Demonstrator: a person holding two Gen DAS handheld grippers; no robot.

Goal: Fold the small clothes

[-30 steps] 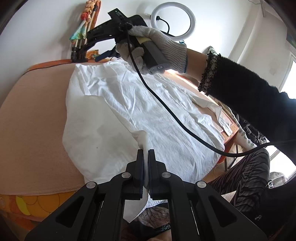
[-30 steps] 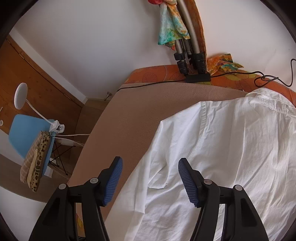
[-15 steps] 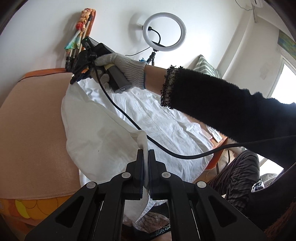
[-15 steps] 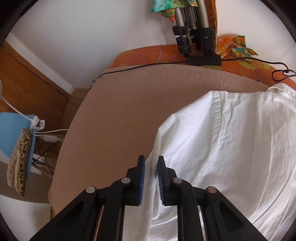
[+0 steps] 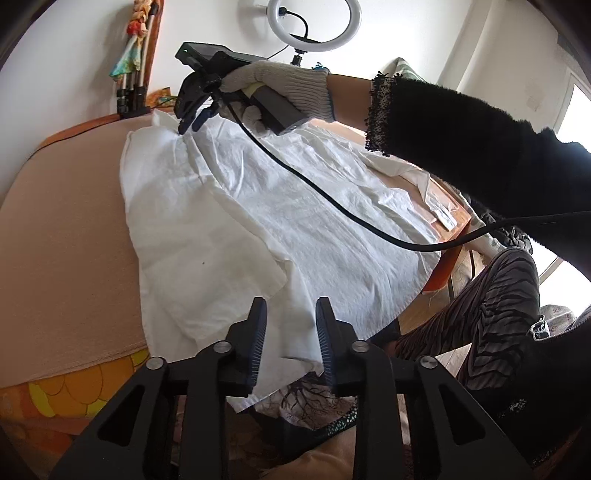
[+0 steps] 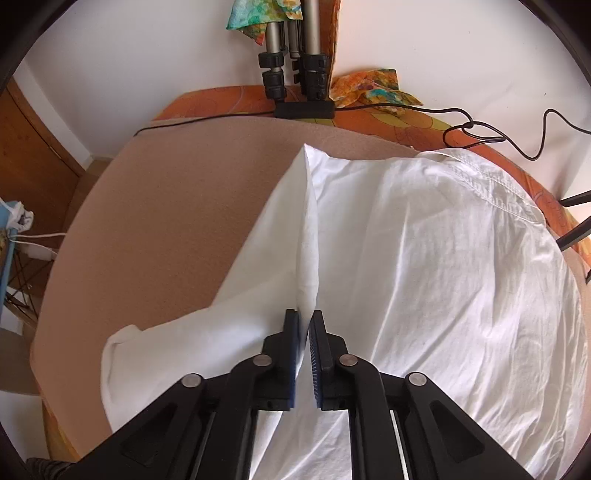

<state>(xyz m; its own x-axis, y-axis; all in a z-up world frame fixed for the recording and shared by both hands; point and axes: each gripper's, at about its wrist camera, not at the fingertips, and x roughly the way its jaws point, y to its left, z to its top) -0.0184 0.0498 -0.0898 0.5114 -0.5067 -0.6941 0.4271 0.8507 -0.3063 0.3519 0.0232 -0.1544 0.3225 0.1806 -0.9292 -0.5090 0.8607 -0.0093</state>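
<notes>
A white shirt (image 5: 280, 218) lies spread on the tan table cover (image 5: 66, 229), its near hem hanging over the front edge. My left gripper (image 5: 289, 308) is open just above the near hem, holding nothing. My right gripper (image 6: 303, 318) is shut on a raised ridge of the shirt (image 6: 424, 258) near its shoulder. It also shows in the left wrist view (image 5: 192, 123), held by a gloved hand at the shirt's far end.
A tripod base (image 6: 303, 107) and colourful cloth (image 6: 373, 90) stand at the table's far edge, with a black cable (image 6: 491, 136). A ring light (image 5: 314, 24) stands behind. The person's striped trousers (image 5: 491, 317) are at the right front edge.
My left gripper has opened and let go of the hem fold. My right gripper has stayed shut on the shoulder fabric and pulled it inward over the shirt.
</notes>
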